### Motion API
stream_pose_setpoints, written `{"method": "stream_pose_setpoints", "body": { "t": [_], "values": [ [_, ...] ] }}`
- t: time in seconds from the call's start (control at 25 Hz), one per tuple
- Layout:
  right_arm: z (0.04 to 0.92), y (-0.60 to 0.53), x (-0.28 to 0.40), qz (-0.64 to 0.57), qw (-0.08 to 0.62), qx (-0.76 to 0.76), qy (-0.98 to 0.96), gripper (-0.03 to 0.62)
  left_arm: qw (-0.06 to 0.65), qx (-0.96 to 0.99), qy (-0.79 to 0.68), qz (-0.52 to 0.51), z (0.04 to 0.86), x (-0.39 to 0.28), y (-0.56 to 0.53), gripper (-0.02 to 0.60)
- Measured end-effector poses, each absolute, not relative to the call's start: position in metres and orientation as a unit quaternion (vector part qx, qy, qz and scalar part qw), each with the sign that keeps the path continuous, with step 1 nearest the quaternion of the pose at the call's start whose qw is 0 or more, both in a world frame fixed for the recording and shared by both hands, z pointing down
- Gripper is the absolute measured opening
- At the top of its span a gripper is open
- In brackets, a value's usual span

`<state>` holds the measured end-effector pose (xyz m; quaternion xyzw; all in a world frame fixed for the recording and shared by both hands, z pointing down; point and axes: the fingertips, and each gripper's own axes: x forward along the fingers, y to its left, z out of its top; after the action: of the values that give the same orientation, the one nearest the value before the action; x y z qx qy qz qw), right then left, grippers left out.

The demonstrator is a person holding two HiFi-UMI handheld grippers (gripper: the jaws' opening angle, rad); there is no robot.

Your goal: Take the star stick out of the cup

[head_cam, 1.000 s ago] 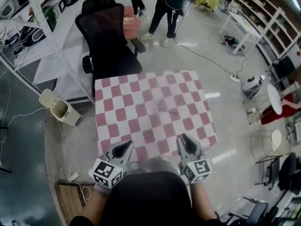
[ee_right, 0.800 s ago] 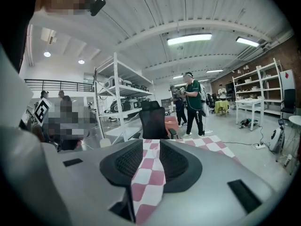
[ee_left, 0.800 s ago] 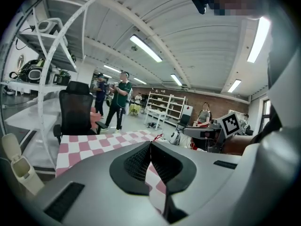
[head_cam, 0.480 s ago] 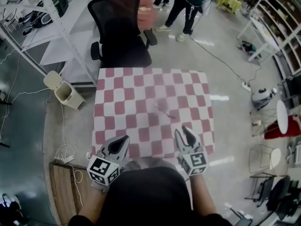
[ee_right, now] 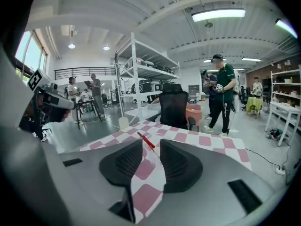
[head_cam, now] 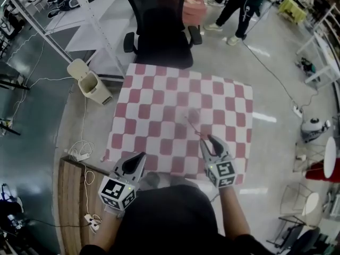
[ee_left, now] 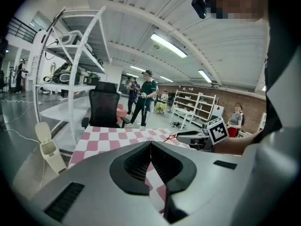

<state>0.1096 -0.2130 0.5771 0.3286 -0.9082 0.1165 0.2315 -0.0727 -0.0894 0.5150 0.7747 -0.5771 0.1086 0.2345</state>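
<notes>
The right gripper (head_cam: 211, 139) has moved closer to the star stick (ee_right: 146, 142), its 2 jaws a little apart and empty. The left gripper (head_cam: 138, 159) is closed. I think grabbing comes next.

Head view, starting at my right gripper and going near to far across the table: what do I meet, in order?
Right gripper → thin red stick → bare stretch of red-and-white checkered tablecloth → black mesh office chair. The people standing beyond overlap the chair in depth, so they are left out.
</notes>
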Motion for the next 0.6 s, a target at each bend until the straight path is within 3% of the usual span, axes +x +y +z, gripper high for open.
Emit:
{"method": "stream_pose_setpoints", "body": {
  "t": [0.28, 0.6],
  "values": [
    [0.592, -0.223, 0.100, 0.110, 0.226, 0.281, -0.926, 0.112, 0.247, 0.745, -0.610, 0.110, 0.518, -0.062, -0.078, 0.041],
    [0.589, -0.228, 0.087, 0.083, 0.218, 0.260, -0.937, 0.067, 0.250, 0.723, -0.636, 0.103, 0.518, -0.066, -0.064, 0.040]
  ]
}}
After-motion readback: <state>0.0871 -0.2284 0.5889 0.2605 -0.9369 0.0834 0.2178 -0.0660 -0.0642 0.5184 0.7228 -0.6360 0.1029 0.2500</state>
